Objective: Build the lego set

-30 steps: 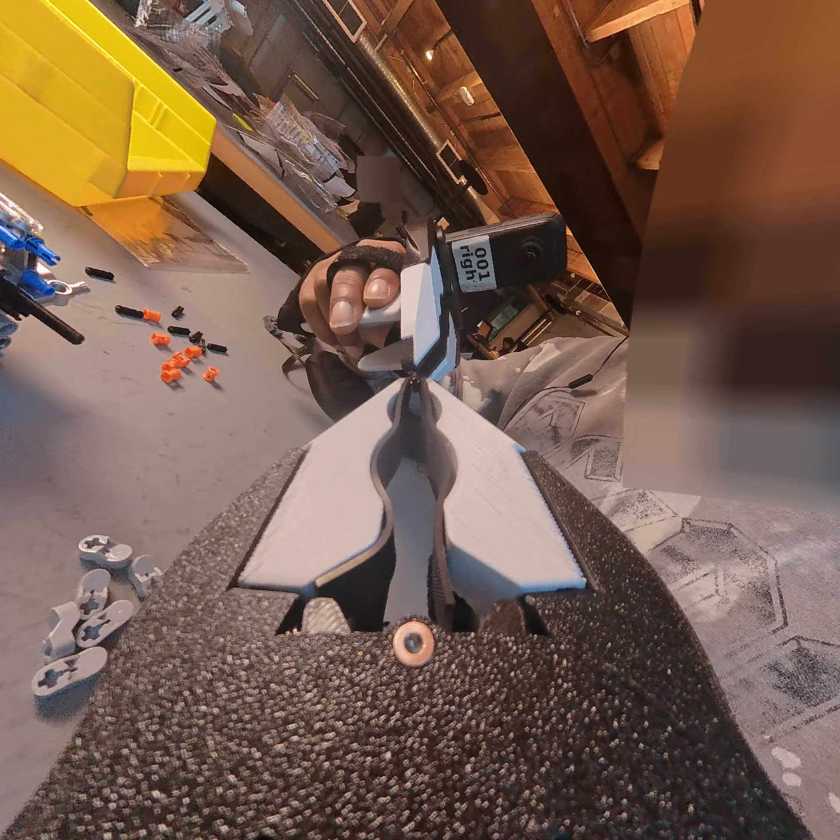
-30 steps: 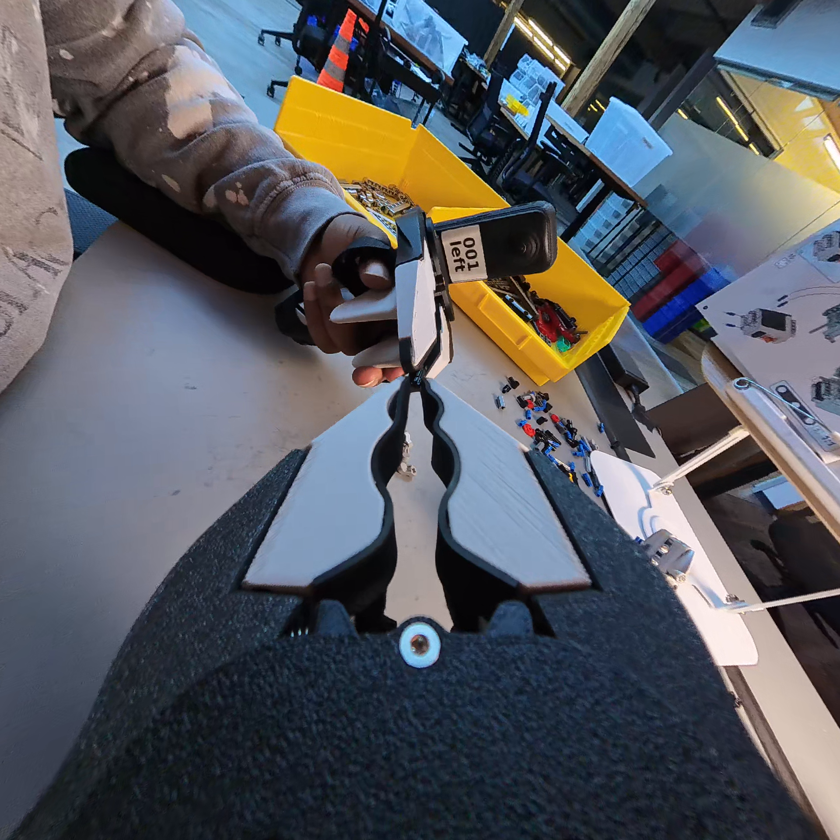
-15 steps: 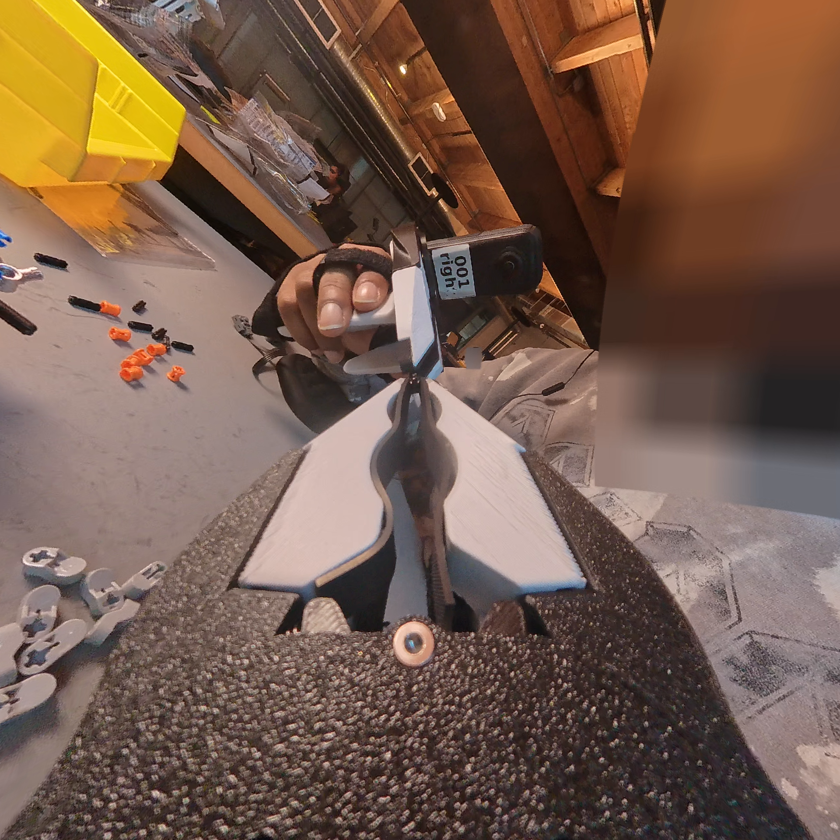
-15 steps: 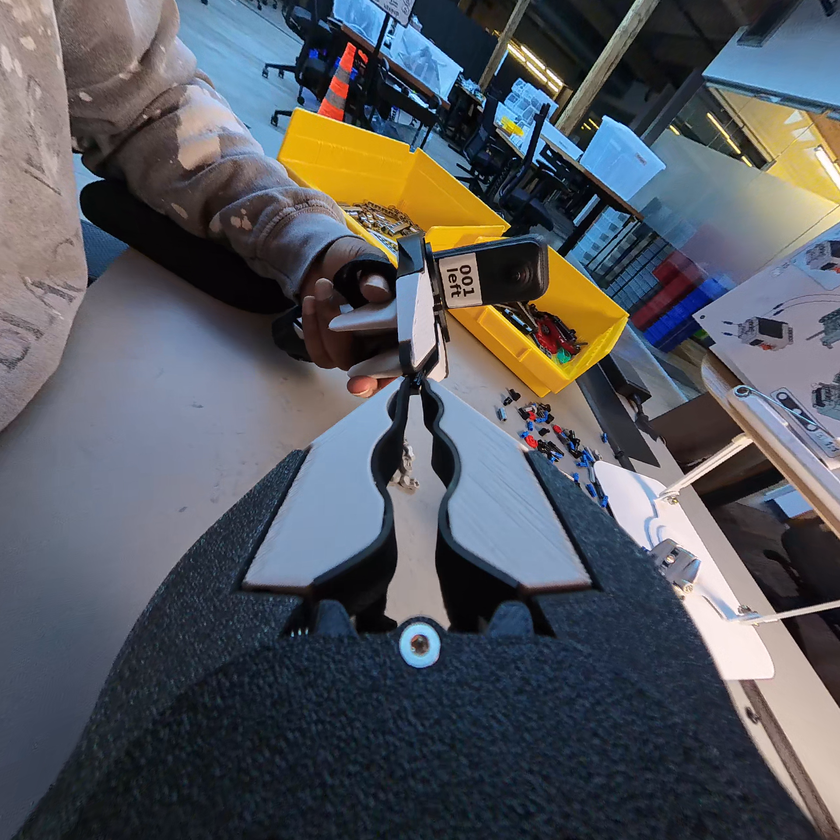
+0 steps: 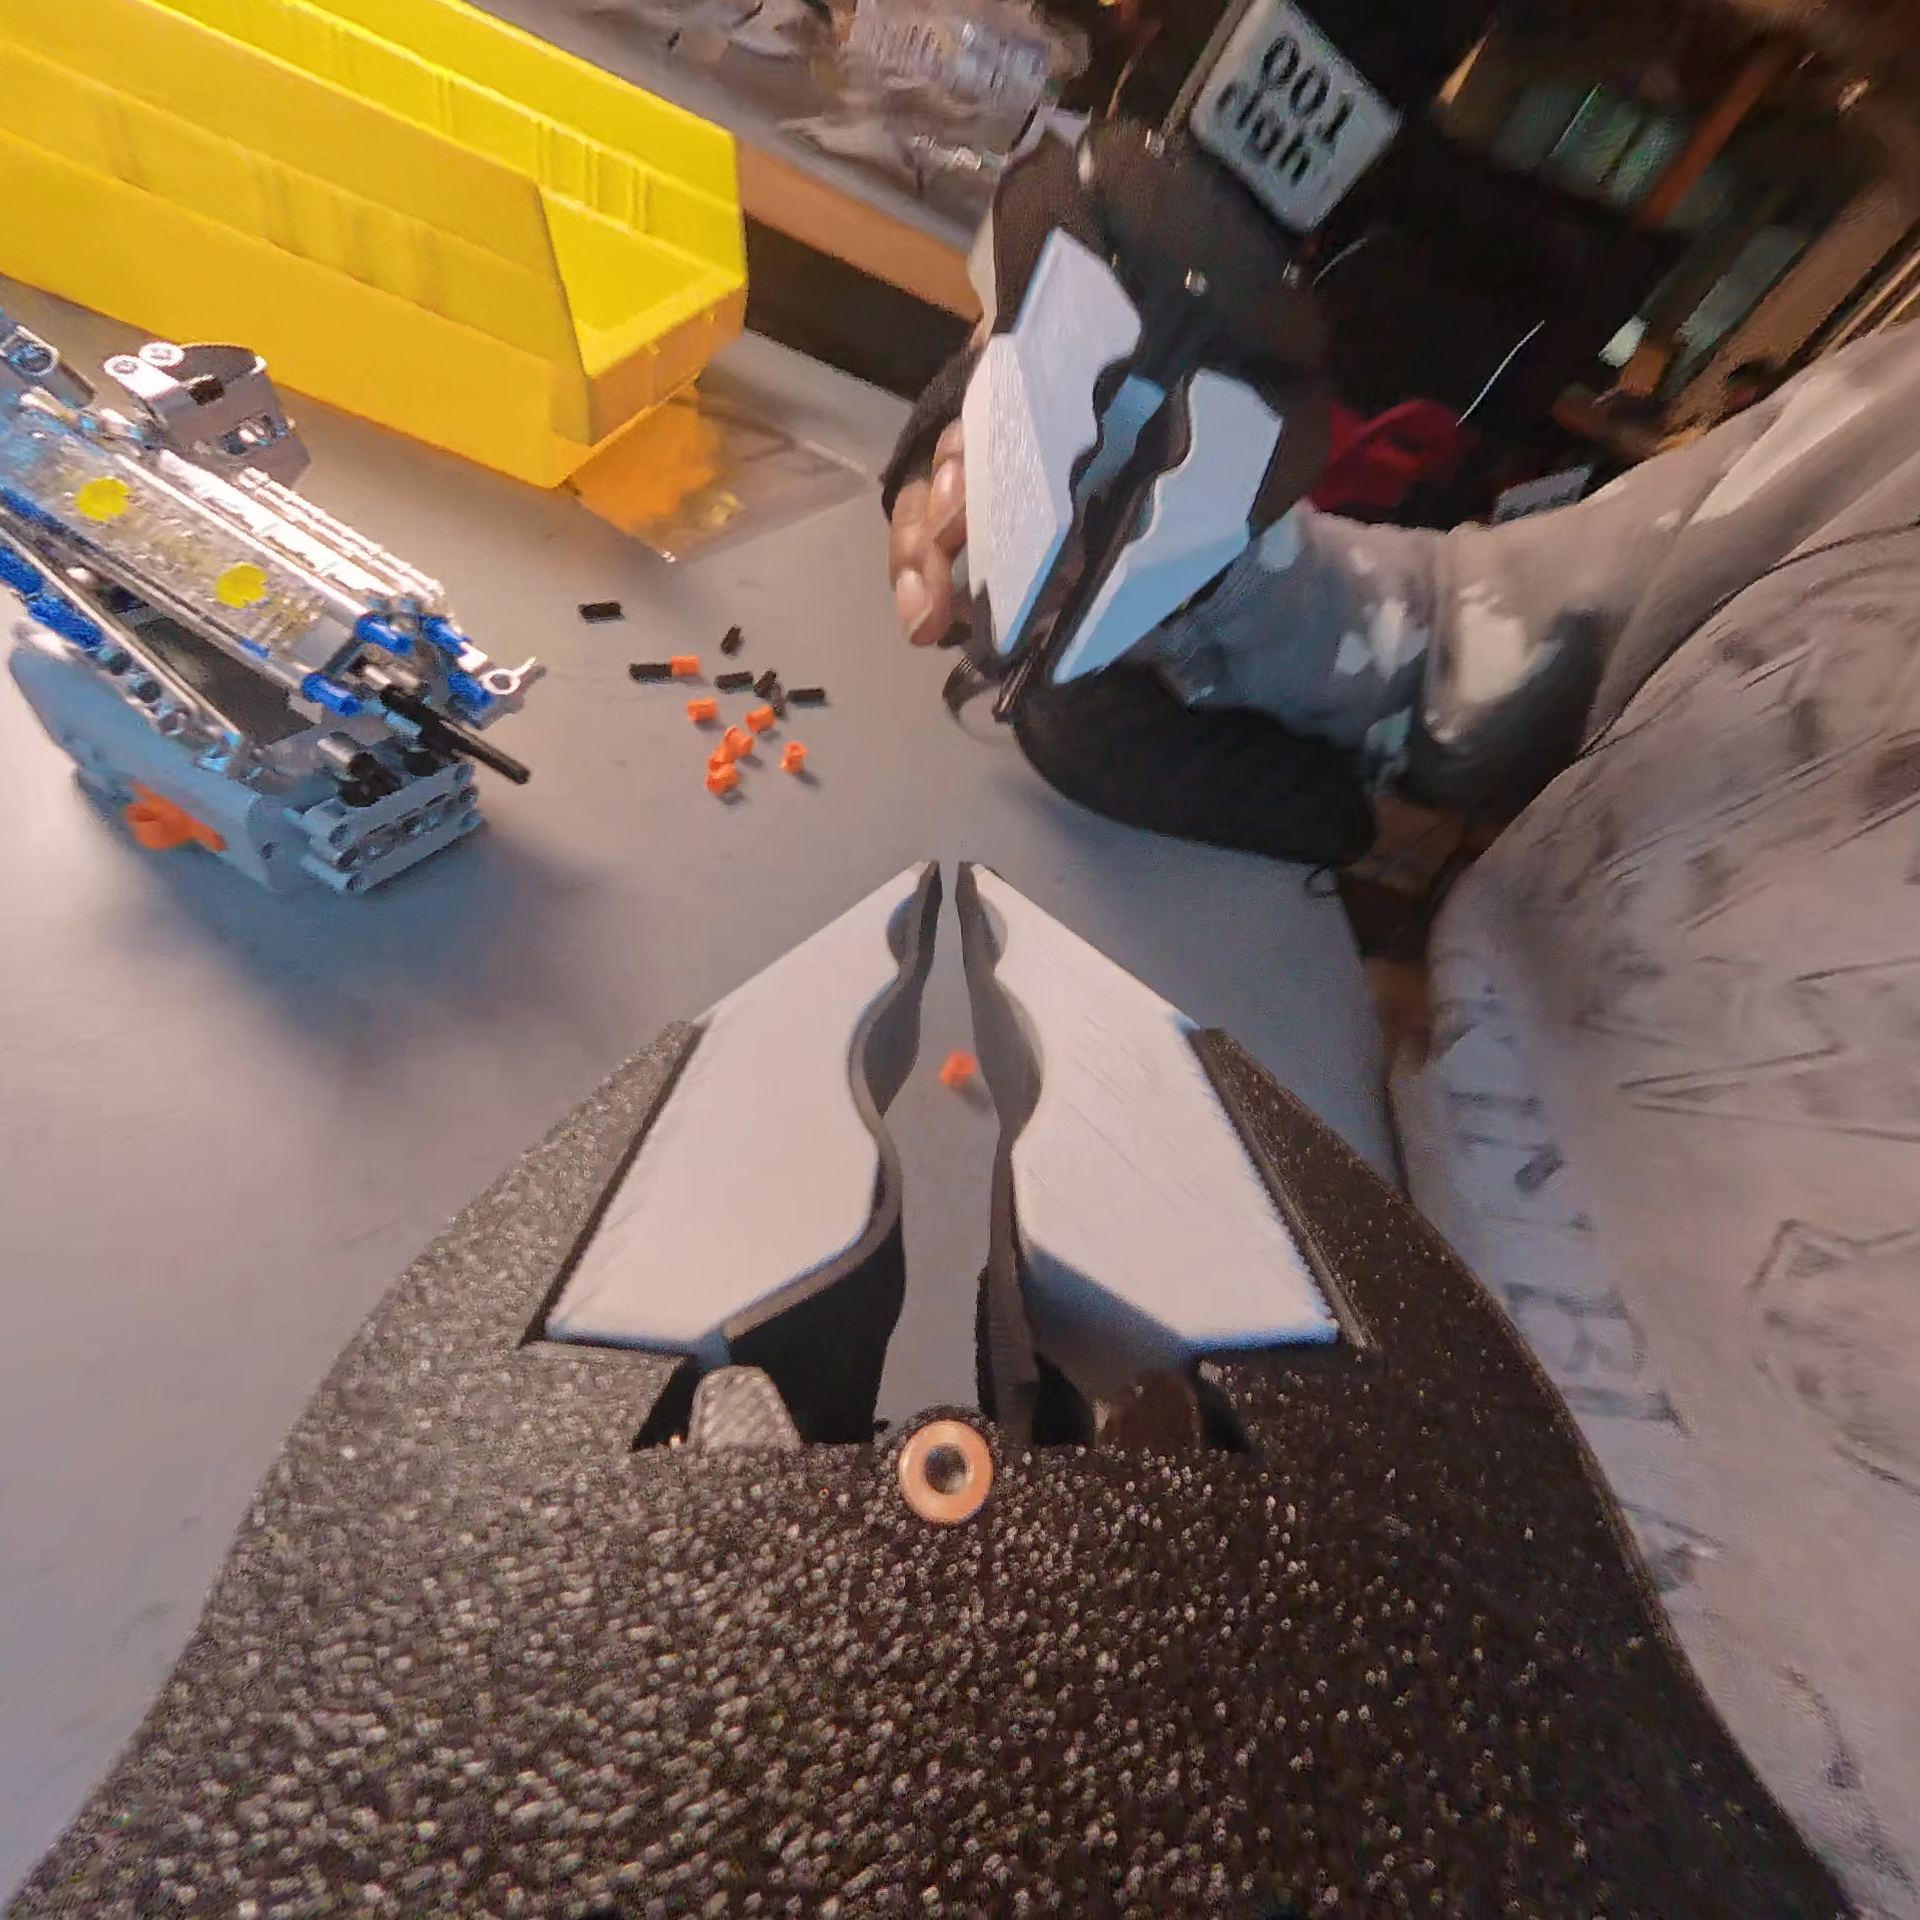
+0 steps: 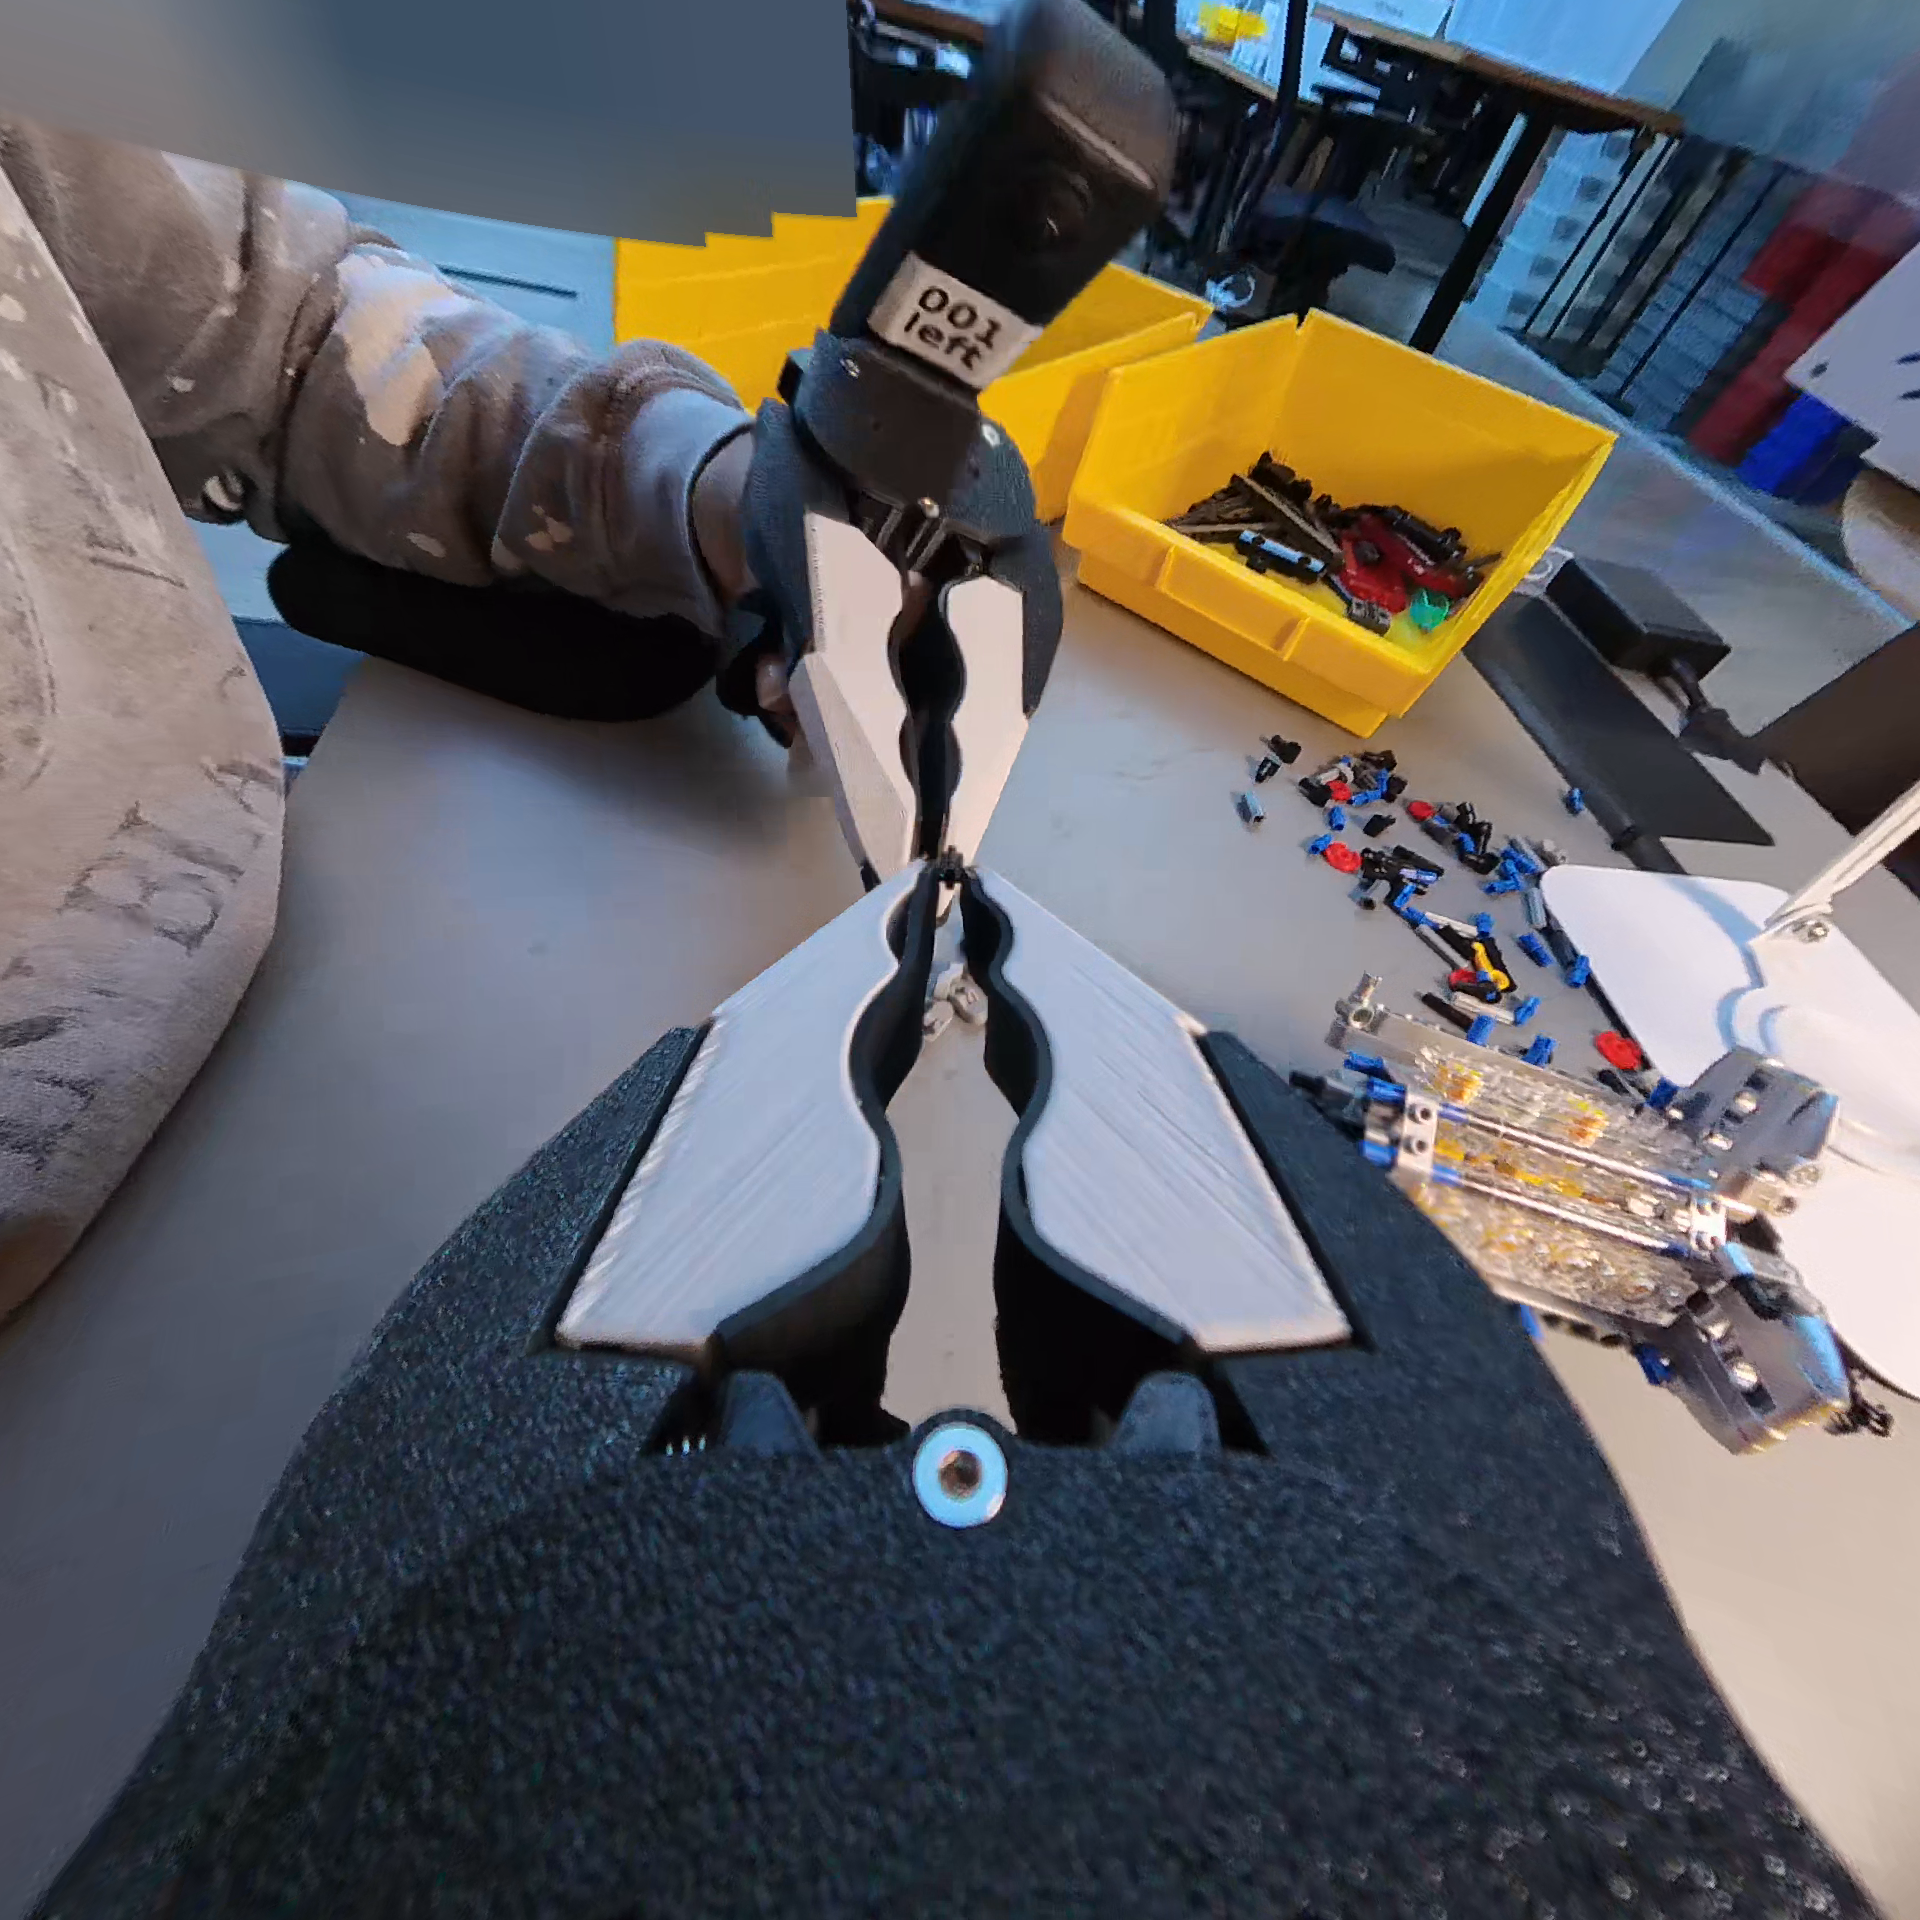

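Note:
My left gripper (image 5: 948, 871) hovers over the grey table (image 5: 312, 1091), its jaws shut to a thin slit with nothing visible between them. A single orange piece (image 5: 958, 1068) lies on the table behind its fingers. My right gripper (image 6: 948, 881) is shut; a tiny dark bit shows at its tips, and I cannot tell if it is held. The right gripper also shows in the left wrist view (image 5: 1023, 675), held in a gloved hand above the table. The left gripper (image 6: 925, 831) points down just beyond the right one's tips. Small grey pieces (image 6: 951, 1003) lie under them.
A grey, blue and clear brick model (image 5: 239, 665) (image 6: 1579, 1174) lies on the table. Orange and black pins (image 5: 743, 743) are scattered beside it. Yellow bins (image 5: 416, 239) (image 6: 1340, 488) stand behind, one holding parts. Loose blue and black pieces (image 6: 1403, 842), a white lamp base (image 6: 1683, 956) and a black wrist rest (image 6: 488, 634) are nearby. The white lamp base (image 6: 1683, 956) is about equally far from each gripper, around 35 cm.
Both grippers have tilted down toward the table from a raised tip-to-tip meeting. The brick model has come into both views. The orange piece now shows under the left gripper.

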`<state>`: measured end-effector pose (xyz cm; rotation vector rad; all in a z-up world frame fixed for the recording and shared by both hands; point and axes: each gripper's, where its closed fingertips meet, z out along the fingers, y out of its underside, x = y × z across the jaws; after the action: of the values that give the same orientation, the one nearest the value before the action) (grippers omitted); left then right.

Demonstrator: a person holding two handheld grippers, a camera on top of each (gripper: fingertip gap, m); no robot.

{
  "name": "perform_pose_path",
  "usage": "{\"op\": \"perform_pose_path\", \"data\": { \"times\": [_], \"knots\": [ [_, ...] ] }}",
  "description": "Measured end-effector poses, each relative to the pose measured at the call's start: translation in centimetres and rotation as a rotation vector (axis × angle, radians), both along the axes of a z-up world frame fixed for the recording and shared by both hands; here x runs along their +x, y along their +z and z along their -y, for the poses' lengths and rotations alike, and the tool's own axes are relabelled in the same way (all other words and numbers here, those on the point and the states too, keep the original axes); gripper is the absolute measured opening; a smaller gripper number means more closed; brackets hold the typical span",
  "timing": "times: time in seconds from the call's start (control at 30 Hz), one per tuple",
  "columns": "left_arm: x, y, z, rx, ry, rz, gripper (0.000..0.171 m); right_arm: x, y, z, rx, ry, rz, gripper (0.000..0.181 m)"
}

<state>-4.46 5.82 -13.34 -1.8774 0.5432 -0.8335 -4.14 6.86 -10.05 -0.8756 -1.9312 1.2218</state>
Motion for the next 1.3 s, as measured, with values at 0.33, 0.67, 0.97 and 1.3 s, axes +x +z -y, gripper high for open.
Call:
{"op": "perform_pose_path", "data": {
  "times": [0.33, 0.67, 0.97, 1.3],
  "knots": [
    [1.2, -5.9, 0.9, 0.002, -0.069, -0.443, 0.021, 0.1, -4.3, 0.4, 0.196, 0.046, 0.345, 0.003],
    [0.9, -6.6, 1.3, 0.014, -0.092, -0.516, 0.019, 1.3, -6.5, 2.5, 0.310, 0.139, 0.645, 0.003],
    [1.3, -6.7, 1.7, 0.021, -0.129, -0.509, 0.014, 2.0, -8.6, 3.0, 0.407, 0.171, 0.789, 0.003],
    [1.6, -7.4, 1.9, 0.008, -0.147, -0.546, 0.014, 1.9, -9.8, 2.5, 0.517, 0.186, 0.841, 0.003]
  ]
}}
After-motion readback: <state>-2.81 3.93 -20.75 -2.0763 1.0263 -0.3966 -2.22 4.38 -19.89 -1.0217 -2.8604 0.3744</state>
